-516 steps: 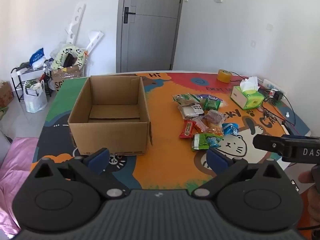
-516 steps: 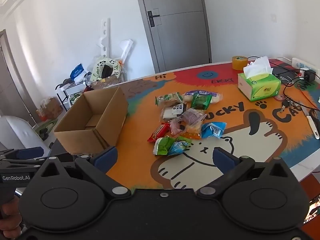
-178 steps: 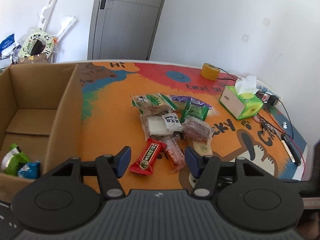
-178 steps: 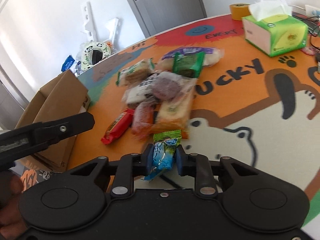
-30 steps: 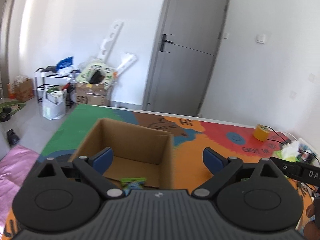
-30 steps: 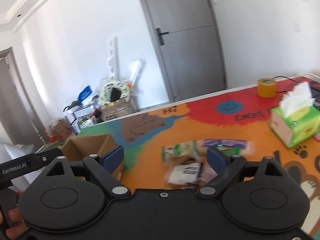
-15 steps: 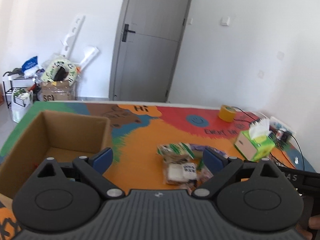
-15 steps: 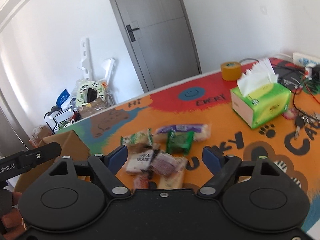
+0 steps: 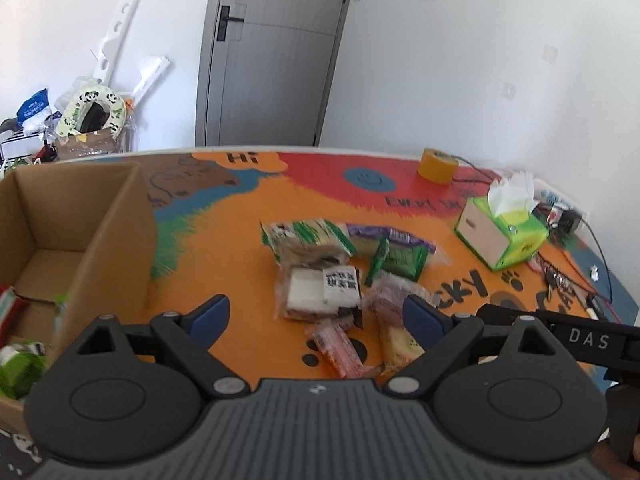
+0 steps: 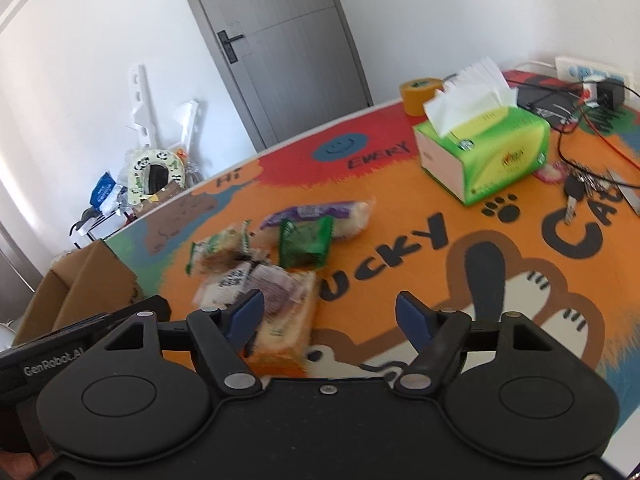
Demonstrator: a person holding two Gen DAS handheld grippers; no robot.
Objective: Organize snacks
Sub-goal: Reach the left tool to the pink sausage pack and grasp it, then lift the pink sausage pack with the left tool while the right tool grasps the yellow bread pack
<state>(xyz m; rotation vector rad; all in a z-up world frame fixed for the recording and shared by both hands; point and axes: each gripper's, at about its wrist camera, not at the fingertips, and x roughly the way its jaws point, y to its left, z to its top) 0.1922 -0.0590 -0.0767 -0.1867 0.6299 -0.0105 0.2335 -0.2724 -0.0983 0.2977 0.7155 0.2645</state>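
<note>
**Snacks piled mid-table, both grippers coming in empty**

Snacks sit in a loose heap on the orange part of the table mat, and a few packets are already down in the cardboard box at the left, one green wrapper showing in its near corner. The left gripper hangs wide over the near edge of the heap, jaws easing inward a touch, nothing between them. The right gripper is closing, and it holds nothing either; its left pad is just beside the yellowish bread packet.

Now the risks. These packets overlap, so a pinch on one could well drag its neighbour along or shove the heap sideways. The wrappers look slick and puffy, so a grip on a crinkled edge may slip on the way to the box. Both grippers are aimed at the same small heap, and the right one's body shows at the edge of the left view, so a clash looks possible. A carry over the box's tall wall could clip the rim.

Further out on the mat: a green tissue box, a roll of yellow tape, keys and cables at the far right. Behind, white walls, a grey door, and clutter in the left corner.
</note>
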